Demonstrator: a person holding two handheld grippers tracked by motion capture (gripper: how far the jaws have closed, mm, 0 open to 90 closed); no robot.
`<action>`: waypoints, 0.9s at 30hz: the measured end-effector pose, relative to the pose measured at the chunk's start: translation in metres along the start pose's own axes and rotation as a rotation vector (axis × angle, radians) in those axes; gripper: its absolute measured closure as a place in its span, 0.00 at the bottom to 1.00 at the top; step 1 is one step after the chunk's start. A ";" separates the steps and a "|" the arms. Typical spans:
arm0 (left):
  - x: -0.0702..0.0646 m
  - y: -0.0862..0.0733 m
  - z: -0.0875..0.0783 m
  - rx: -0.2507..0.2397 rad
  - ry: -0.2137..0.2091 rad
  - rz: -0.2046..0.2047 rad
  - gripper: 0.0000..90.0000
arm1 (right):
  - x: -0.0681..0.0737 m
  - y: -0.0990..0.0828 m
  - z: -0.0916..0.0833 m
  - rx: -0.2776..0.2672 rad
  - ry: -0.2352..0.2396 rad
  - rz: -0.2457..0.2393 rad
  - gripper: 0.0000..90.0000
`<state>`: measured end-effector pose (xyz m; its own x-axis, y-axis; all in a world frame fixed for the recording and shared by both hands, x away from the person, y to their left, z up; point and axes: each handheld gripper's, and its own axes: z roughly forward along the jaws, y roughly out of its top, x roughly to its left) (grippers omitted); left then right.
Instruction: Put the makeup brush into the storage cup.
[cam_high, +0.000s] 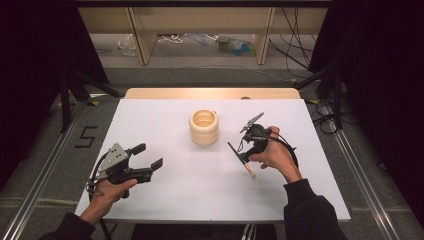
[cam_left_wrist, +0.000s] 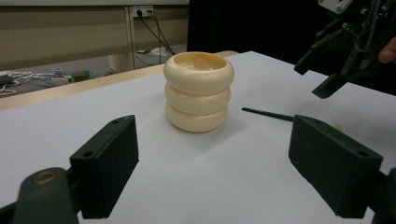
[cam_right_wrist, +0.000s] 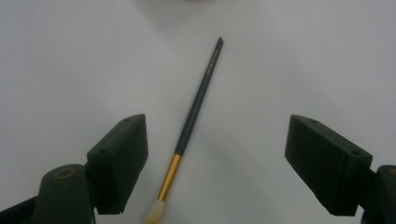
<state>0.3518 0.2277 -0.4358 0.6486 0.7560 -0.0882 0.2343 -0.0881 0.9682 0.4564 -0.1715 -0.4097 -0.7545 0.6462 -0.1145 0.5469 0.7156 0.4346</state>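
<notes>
A cream ribbed holder (cam_high: 204, 128) made of three stacked rings stands upright at the table's middle, with its mouth up. A brush (cam_high: 239, 158) with a dark handle, gold ferrule and pale bristles lies flat on the white table (cam_high: 200, 195) to the holder's right. My right gripper (cam_high: 246, 145) hovers just above the brush, pointing down, open. In the right gripper view the brush (cam_right_wrist: 194, 112) lies between the spread jaws, nearer the left one, bristles toward me. My left gripper (cam_high: 150, 155) is open near the front left and faces the holder (cam_left_wrist: 198, 91) with nothing between its jaws.
Beyond the table's far edge are a wooden strip (cam_high: 210, 93), shelving legs and loose cables on the floor (cam_high: 210, 65). Dark curtains and metal rails flank both sides. In the left gripper view the right gripper (cam_left_wrist: 345, 51) hangs over the brush handle (cam_left_wrist: 268, 114).
</notes>
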 end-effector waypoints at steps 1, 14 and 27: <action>0.000 0.000 0.000 0.001 -0.001 -0.005 0.17 | 0.000 0.000 0.000 0.004 -0.002 0.001 0.25; -0.001 0.000 0.001 0.002 -0.004 0.002 0.17 | -0.004 0.005 0.012 0.061 0.012 0.000 0.28; -0.001 0.000 0.001 0.004 -0.006 0.005 0.17 | -0.002 0.011 0.026 0.134 0.018 -0.007 0.29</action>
<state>0.3517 0.2267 -0.4359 0.6543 0.7515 -0.0845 0.2339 -0.0948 0.9676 0.4731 -0.1578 -0.4276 -0.7640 0.6373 -0.1005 0.5846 0.7497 0.3101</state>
